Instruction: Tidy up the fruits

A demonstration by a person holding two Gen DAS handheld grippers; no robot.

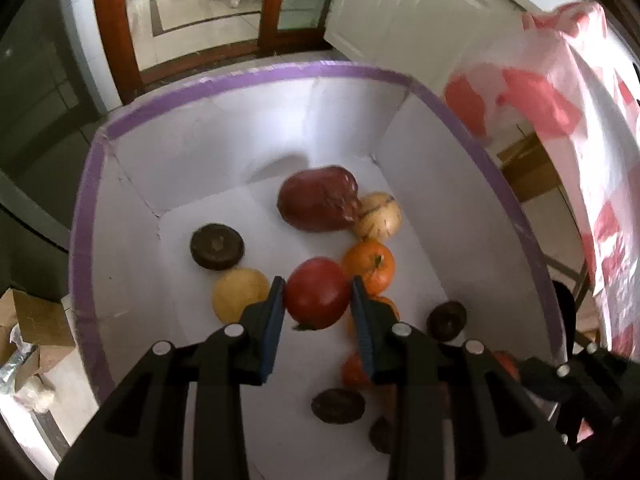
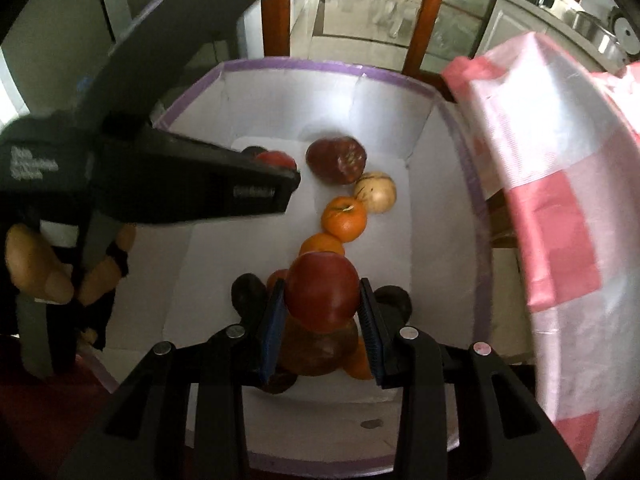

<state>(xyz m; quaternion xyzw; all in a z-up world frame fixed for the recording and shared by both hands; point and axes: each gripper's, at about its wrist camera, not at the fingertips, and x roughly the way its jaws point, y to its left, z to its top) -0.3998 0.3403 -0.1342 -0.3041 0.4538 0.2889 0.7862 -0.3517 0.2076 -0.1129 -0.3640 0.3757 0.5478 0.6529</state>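
Observation:
A white box with a purple rim [image 1: 280, 70] [image 2: 320, 67] holds the fruit. My left gripper [image 1: 318, 300] is shut on a round red fruit [image 1: 318, 294] just above the box floor. In the right wrist view the left gripper [image 2: 280, 166] reaches in from the left with that red fruit [image 2: 274, 158]. My right gripper [image 2: 322, 308] is shut on a second red fruit [image 2: 322, 296] over a pile of fruit near the front wall. On the floor lie a large dark red fruit [image 1: 318, 204] [image 2: 336, 160], a pale striped fruit [image 1: 378, 216] [image 2: 376, 192], oranges [image 1: 368, 266] [image 2: 344, 218], a yellow fruit [image 1: 240, 292] and dark brown round fruits [image 1: 217, 246].
A pink and white plastic bag [image 1: 560, 100] [image 2: 560, 200] hangs over the box's right side. Cardboard boxes [image 1: 36, 328] sit on the floor to the left. White cabinets [image 1: 400, 8] and a wooden door frame [image 1: 112, 20] stand beyond. A hand [image 2: 36, 264] grips the left tool.

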